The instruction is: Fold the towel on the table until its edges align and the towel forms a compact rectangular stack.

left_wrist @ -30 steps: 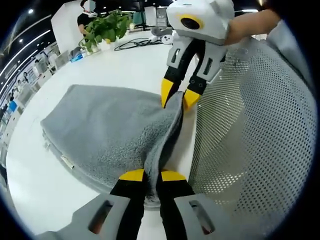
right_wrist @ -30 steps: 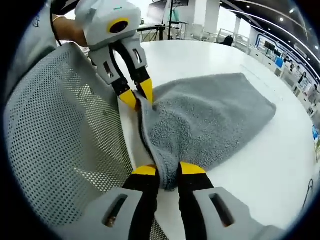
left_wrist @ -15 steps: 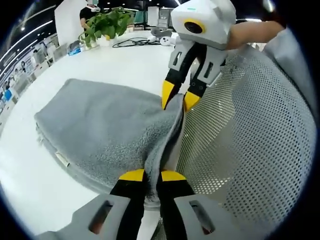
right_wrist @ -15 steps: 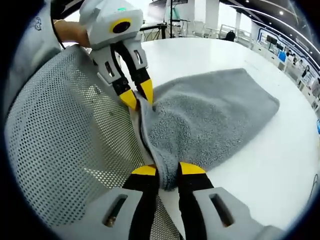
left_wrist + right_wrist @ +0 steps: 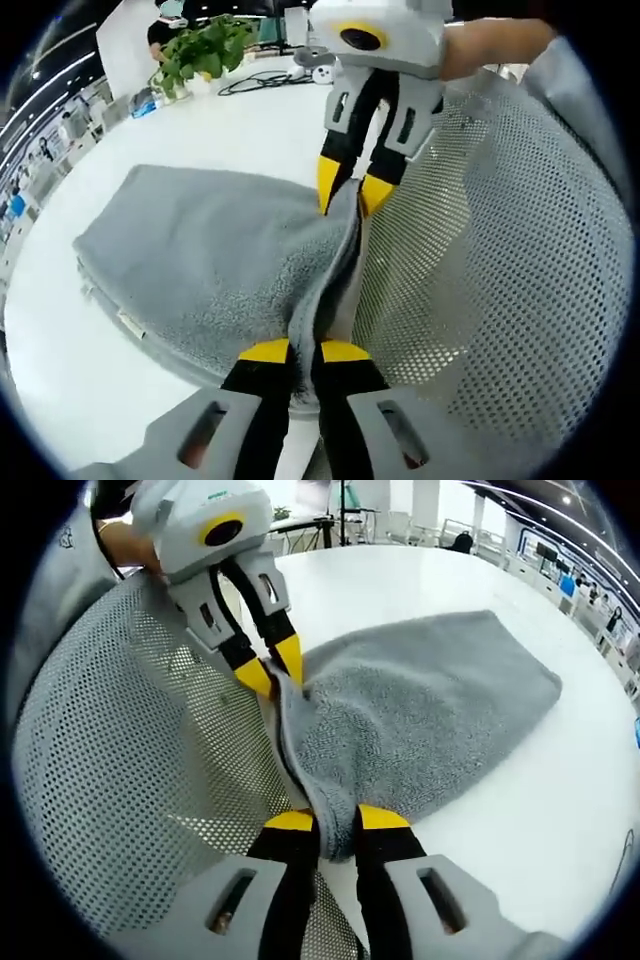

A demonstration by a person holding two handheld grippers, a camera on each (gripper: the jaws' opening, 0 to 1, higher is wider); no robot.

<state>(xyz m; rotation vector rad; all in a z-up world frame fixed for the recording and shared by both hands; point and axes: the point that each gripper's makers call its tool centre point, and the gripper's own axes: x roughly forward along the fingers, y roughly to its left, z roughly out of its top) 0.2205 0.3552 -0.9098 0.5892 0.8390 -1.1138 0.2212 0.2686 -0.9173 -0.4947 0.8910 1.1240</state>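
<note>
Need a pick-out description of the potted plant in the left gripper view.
Start at the round white table where the grey terry towel lies, then follow it to its far edge. The leafy green potted plant stands there beside black cables; it's the only green thing.

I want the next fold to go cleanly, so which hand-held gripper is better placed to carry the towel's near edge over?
Neither alone. The left hand-held gripper and right hand-held gripper each pinch one end of the same edge of the towel, so both should probably carry it across the table together.

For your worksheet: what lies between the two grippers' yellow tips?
In the left gripper view, a raised edge of the grey towel runs between the left gripper and the right gripper.
</note>
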